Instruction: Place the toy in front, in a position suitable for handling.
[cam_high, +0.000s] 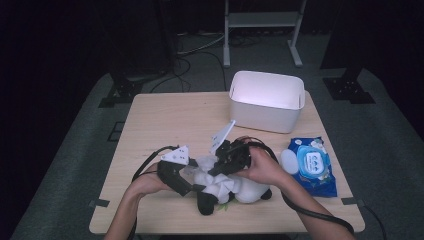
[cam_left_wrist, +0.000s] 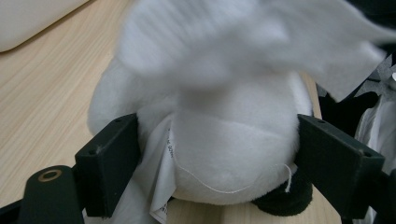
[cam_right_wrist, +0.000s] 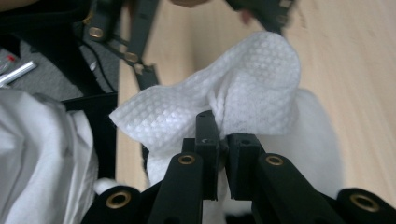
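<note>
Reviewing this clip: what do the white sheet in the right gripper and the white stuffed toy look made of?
White sheet: likely nonwoven wet-wipe fabric, matte, with an embossed dot pattern and soft folds. White-and-black stuffed toy: short plush pile, with a seam thread and a sewn-in fabric label.

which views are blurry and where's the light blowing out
High view: the white bin glows overexposed and the surroundings are dark. Left gripper view: the wipe on top smears with blur, the plush toy below stays sharp. Right gripper view: wipe sharp, background soft.
</note>
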